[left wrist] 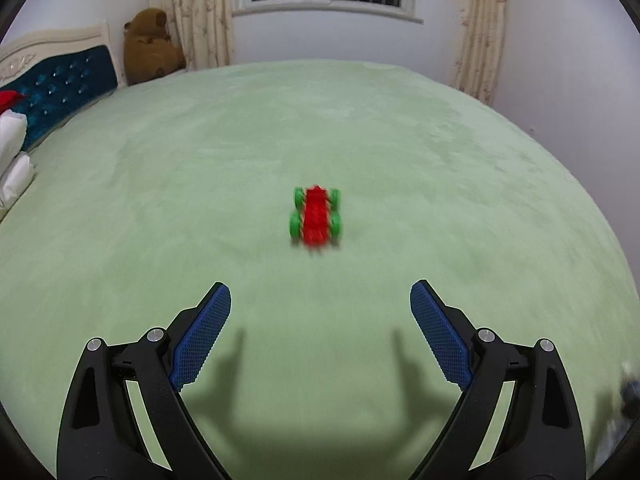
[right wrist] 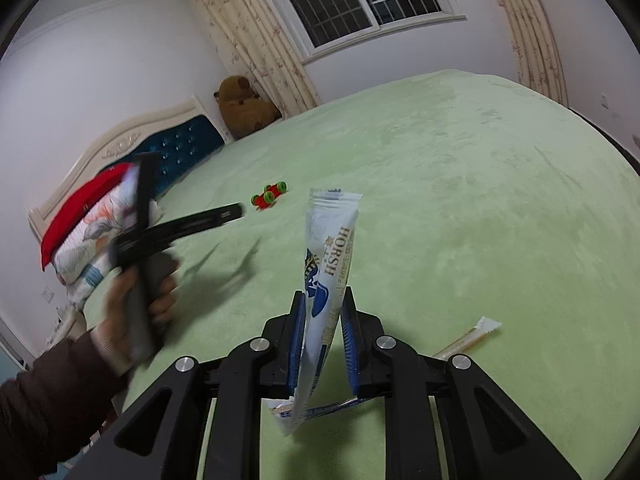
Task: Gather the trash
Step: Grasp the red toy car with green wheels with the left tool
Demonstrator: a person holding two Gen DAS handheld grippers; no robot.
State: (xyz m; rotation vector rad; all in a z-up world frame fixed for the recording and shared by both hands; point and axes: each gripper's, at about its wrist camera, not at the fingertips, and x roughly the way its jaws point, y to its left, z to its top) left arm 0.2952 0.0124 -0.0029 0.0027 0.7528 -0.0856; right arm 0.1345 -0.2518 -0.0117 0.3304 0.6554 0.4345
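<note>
My right gripper [right wrist: 323, 295] is shut on a white and blue snack wrapper [right wrist: 329, 236] printed "HORSH", which stands upright between the blue pads above the green bed cover [right wrist: 460, 208]. A thin straw-like wrapper [right wrist: 468, 338] lies on the cover just right of that gripper, and a blue and white strip [right wrist: 336, 405] shows beneath it. My left gripper [left wrist: 320, 288] is open and holds nothing. A red toy car with green wheels [left wrist: 316, 218] lies a short way ahead of it. From the right wrist, the left gripper [right wrist: 194, 184] appears blurred in a person's hand [right wrist: 132, 308].
A brown teddy bear [left wrist: 148, 46] sits in the far corner by the curtain [left wrist: 200, 12]. The blue tufted headboard [left wrist: 60, 84] and white pillows [left wrist: 12, 160] line the left edge. Folded bedding with a red item [right wrist: 80, 216] lies by the headboard. The toy car [right wrist: 269, 196] sits mid-bed.
</note>
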